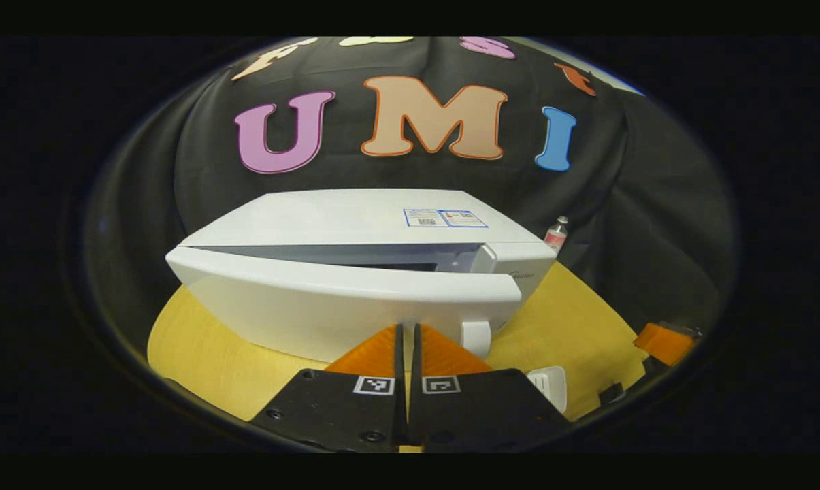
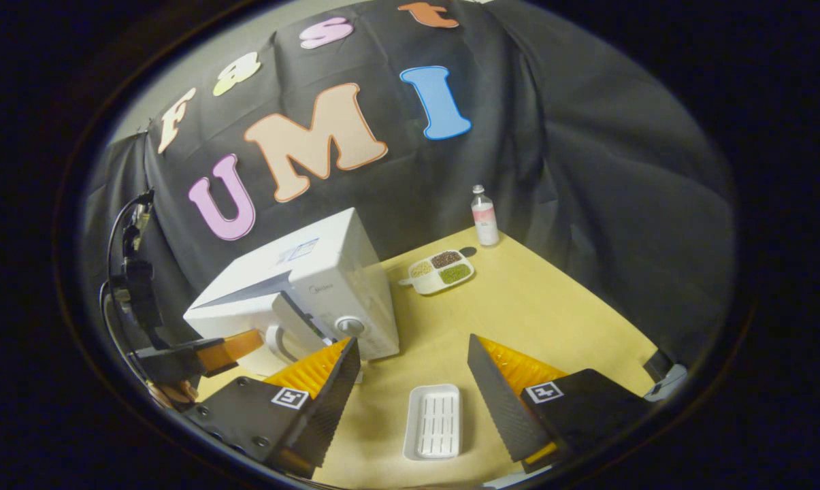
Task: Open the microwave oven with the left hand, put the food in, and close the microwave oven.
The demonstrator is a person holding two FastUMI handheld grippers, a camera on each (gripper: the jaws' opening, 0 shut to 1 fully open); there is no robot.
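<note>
Left gripper [image 1: 407,340] pinched closed, empty, right at the microwave door [image 1: 341,299], swung partly ajar. Right gripper [image 2: 413,371] spread wide above a white tray [image 2: 435,422], seemingly ready. Food dish [image 2: 440,270] waiting beside the microwave [image 2: 328,272], near a bottle [image 2: 484,218].

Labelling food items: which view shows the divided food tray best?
Right gripper view: the divided food tray sits in plain sight on the table right of the microwave, compartments distinguishable. In the left gripper view the microwave stands where the tray would be.
</note>
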